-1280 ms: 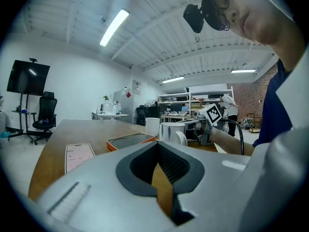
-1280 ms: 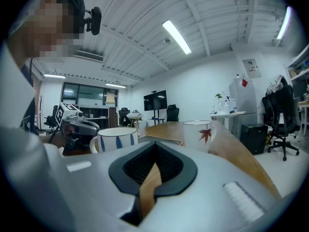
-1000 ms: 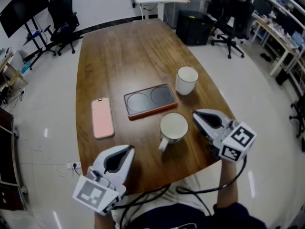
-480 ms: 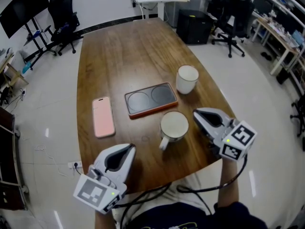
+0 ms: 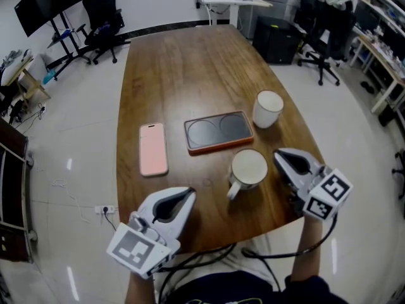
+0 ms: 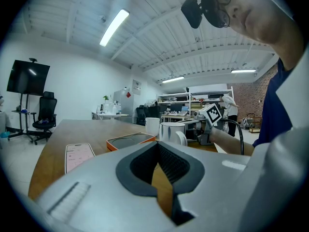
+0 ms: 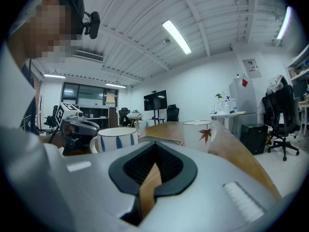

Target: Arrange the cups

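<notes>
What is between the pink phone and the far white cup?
A dark tray with an orange rim lies on the table between the pink phone and the far white cup, apart from both. The head view shows it.

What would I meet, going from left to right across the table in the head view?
Pink phone → black tray with an orange edge → white cup at the far right. The mug in front overlaps the tray and the cup sideways, so it is left out.
</notes>
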Motion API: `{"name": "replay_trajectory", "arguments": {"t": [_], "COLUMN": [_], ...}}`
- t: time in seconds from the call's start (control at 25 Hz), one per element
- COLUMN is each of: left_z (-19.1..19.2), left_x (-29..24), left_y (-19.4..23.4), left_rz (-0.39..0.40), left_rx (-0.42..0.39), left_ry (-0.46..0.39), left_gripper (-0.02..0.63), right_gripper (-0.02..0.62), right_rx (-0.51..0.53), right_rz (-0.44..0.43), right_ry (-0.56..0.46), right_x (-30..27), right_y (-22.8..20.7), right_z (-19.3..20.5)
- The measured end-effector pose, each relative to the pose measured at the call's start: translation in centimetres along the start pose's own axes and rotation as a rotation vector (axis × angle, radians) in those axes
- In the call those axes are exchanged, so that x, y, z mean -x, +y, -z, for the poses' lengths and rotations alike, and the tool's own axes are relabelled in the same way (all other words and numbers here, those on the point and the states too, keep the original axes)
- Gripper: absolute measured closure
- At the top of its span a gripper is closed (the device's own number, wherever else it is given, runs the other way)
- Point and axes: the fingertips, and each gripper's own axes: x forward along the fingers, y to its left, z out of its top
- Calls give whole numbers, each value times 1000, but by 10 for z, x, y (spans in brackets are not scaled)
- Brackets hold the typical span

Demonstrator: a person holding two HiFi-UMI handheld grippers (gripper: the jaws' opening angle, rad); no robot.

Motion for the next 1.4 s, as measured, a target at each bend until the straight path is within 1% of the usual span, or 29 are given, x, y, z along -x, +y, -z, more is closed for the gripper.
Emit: {"name": "replay_trajectory", "arguments": {"t": [0.16, 0.36, 0.56, 0.8, 0.84, 0.92, 1.0, 1.04, 1.08, 1.12, 1.2, 1.24, 1.28, 1.32, 1.4], "left_z": [-1, 4, 1, 6, 7, 10, 11, 11, 11, 11, 10, 10, 9, 9, 10], "left_x": [-3, 5, 0, 6, 6, 6, 5, 4, 4, 4, 5, 5, 5, 5, 4], "left_y": [1, 5, 3, 10, 12, 13, 12, 11, 11, 10, 11, 12, 14, 14, 14], "left_rz": [-10, -7, -12, -10, -12, -16, -18, -18, -17, -17, -21, -25, -31, -37, -44], "left_rx": [4, 3, 7, 10, 11, 14, 13, 12, 10, 10, 11, 10, 8, 5, 0], "left_ry": [-4, -7, -9, -17, -18, -18, -16, -13, -10, -6, 2, 6, 9, 10, 10], "left_gripper": [603, 602, 602, 603, 602, 602, 603, 601, 602, 603, 603, 603, 603, 602, 603], "right_gripper": [588, 589, 590, 591, 591, 592, 592, 556, 376, 247, 174, 151, 148, 121, 118], "right_rx": [-5, -7, -3, 5, 10, 23, 48, 78, 136, 238, 545, 695, 817, 911, 1039], "right_rz": [-6, -8, -8, -6, -24, -98, -178, -228, -296, -377, -517, -562, -595, -625, -680], "right_ry": [-3, -2, -2, -4, -3, -13, -57, -70, -60, -28, 78, 157, 251, 353, 548], "right_x": [-3, -7, -4, -12, -14, -13, -5, -1, 3, 6, 9, 7, 2, -5, -19], "right_y": [-4, 5, 0, 8, 10, 17, 21, 26, 35, 50, 80, 90, 96, 100, 103], "right_z": [1, 4, 2, 6, 7, 9, 2, -5, -12, -19, -30, -33, -34, -32, -26]}}
